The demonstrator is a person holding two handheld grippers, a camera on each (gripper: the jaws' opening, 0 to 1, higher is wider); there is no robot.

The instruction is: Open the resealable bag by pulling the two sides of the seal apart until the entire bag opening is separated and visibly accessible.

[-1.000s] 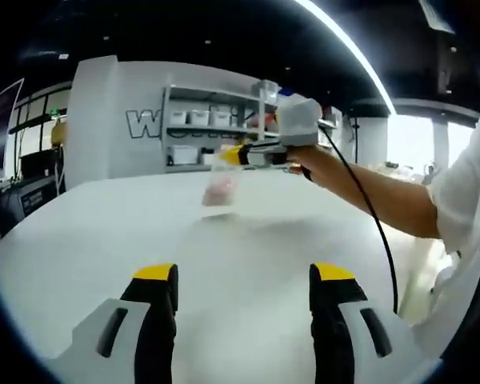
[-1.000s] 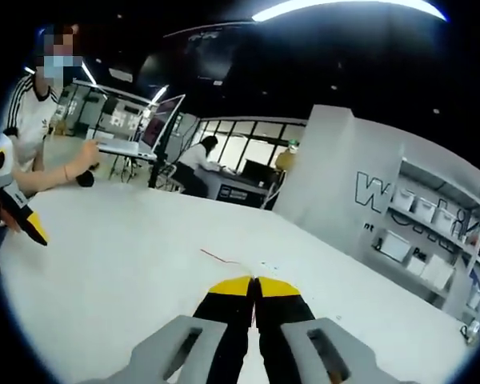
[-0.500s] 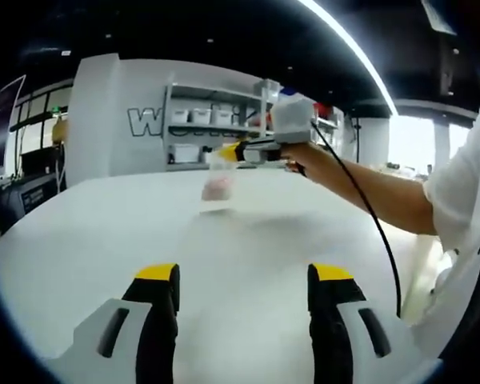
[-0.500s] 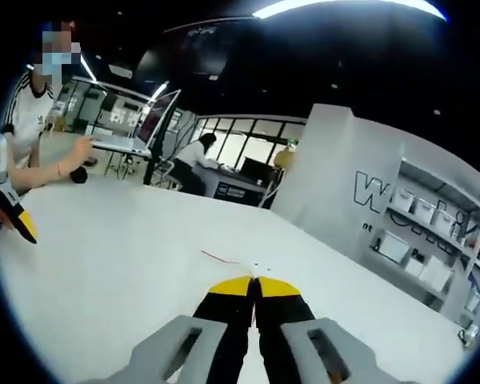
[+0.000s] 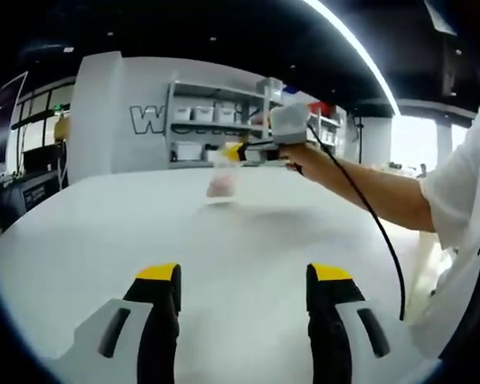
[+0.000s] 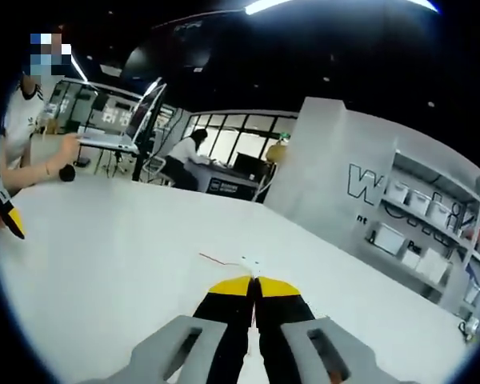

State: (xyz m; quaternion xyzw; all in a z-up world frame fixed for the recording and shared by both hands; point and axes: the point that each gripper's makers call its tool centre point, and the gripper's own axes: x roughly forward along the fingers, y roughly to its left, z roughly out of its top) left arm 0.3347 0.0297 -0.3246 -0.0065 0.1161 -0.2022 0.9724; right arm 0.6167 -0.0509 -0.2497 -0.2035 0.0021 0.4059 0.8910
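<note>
Right claw (image 5: 234,151) outstretched, pinching bag (image 5: 222,178) top, left claw (image 5: 242,282) spread

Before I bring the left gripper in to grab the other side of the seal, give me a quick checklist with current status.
1. Right gripper shut on the bag: ok; its jaws are closed on the bag's top edge.
2. Bag lifted off the white table: ok; in the left gripper view it hangs above the surface.
3. Left gripper open and free: ok; jaws wide apart, nothing between them.
4. Left gripper at the bag: not ok; the bag is well ahead of it.
5. Seal parted: cannot tell; the bag is too small and blurred.
6. Free side of the seal reachable: cannot tell.
</note>
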